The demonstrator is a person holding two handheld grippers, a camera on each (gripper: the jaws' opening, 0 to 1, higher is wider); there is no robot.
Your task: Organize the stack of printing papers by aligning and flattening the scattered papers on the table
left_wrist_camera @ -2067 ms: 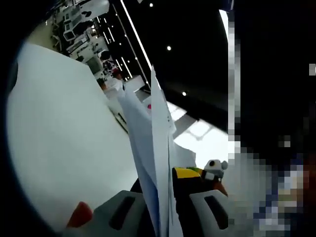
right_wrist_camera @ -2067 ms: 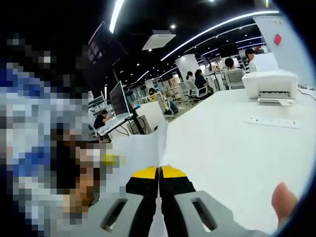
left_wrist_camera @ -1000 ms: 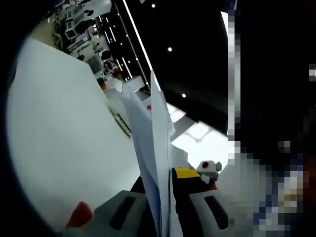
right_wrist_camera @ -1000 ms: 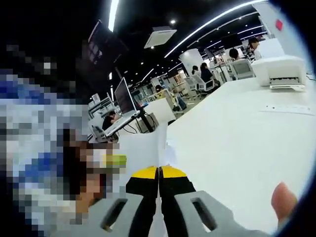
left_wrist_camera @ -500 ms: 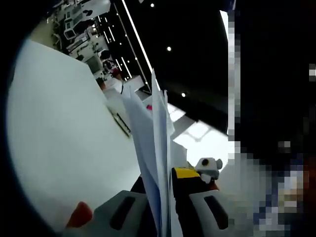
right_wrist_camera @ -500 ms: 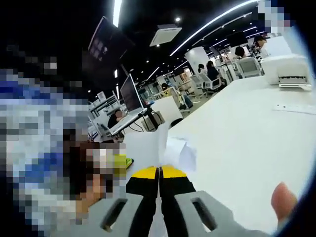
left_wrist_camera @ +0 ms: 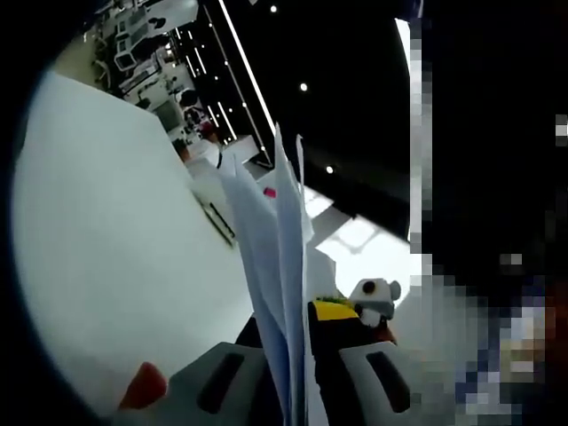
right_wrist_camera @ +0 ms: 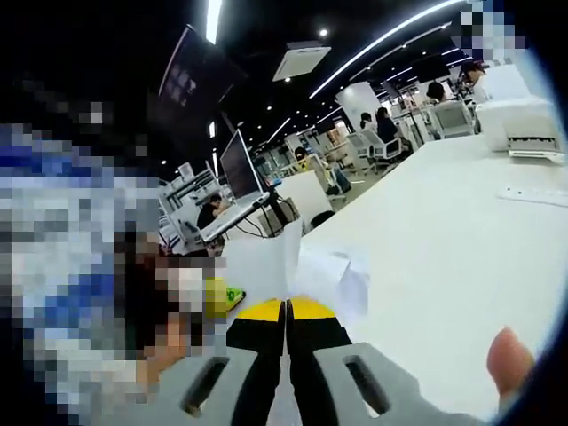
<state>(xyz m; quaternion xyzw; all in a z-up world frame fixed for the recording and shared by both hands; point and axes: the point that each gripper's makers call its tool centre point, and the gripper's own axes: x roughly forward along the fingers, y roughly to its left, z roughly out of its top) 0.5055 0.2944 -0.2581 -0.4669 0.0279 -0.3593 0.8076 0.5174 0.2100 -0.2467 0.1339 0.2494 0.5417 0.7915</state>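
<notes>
In the left gripper view the stack of white printing papers [left_wrist_camera: 282,231] stands edge-on between my jaws, its sheets slightly fanned at the top. My left gripper [left_wrist_camera: 293,327] is shut on the stack's lower edge. A white and grey part of the right gripper [left_wrist_camera: 374,294] peeks just to its right. In the right gripper view my right gripper [right_wrist_camera: 286,311], with yellow tips, is shut on the same papers [right_wrist_camera: 266,262]. Loose sheets [right_wrist_camera: 342,271] splay to the right of the tips. The left gripper [right_wrist_camera: 218,297] shows as a yellow-green patch at the left.
The white table [right_wrist_camera: 444,266] stretches to the right, carrying a white printer [right_wrist_camera: 525,124] and a power strip [right_wrist_camera: 535,196] at its far side. A fingertip [right_wrist_camera: 510,357] shows at the lower right. A monitor [right_wrist_camera: 236,166] and seated people fill the background. The table [left_wrist_camera: 115,240] also lies left of the stack.
The sheets have splayed further to the right of the right gripper's tips, and one sheet's edge has separated at the top of the stack. Both grippers keep their hold.
</notes>
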